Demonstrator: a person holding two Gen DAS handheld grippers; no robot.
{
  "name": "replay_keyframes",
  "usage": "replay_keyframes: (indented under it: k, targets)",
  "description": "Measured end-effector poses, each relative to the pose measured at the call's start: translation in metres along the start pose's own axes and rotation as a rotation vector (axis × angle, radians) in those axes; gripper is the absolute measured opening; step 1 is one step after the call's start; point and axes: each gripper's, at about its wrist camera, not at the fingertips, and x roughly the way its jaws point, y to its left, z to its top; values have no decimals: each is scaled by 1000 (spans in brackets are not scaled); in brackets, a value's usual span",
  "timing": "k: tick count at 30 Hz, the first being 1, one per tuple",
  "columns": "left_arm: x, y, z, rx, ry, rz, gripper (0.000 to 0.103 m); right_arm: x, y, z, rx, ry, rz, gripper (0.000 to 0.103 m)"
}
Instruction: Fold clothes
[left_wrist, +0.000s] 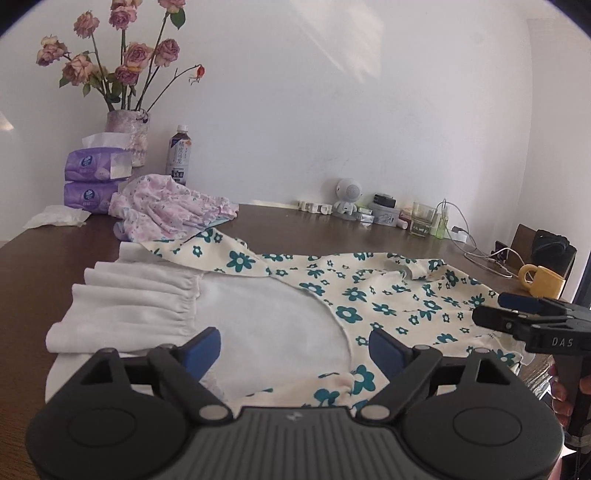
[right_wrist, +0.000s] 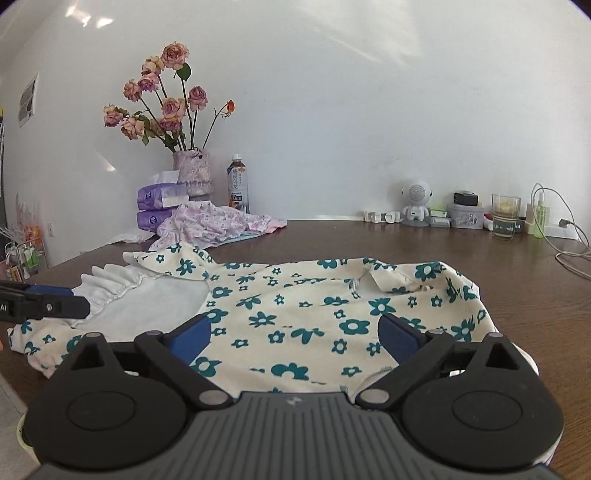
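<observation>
- A cream dress (right_wrist: 295, 314) printed with teal flowers lies spread flat on the counter (right_wrist: 480, 254), its white ruffled hem (left_wrist: 147, 299) to the left and its collar to the right.
- A pink floral garment (left_wrist: 170, 206) sits crumpled in a heap behind the dress, beside its far left corner.
</observation>
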Motion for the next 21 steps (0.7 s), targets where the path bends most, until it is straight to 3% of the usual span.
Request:
replay_keyframes:
  k: [12, 17, 21]
  targets:
    - [18, 7, -14, -30, 11, 48, 89, 18, -4, 1, 30, -26, -10, 102]
    - [16, 5, -5, -32, -1, 23, 93, 13, 0, 12, 11, -32, -1, 103]
    - [16, 0, 8, -13, -24, 58, 96, 18, 1, 25, 12, -21, -14, 103]
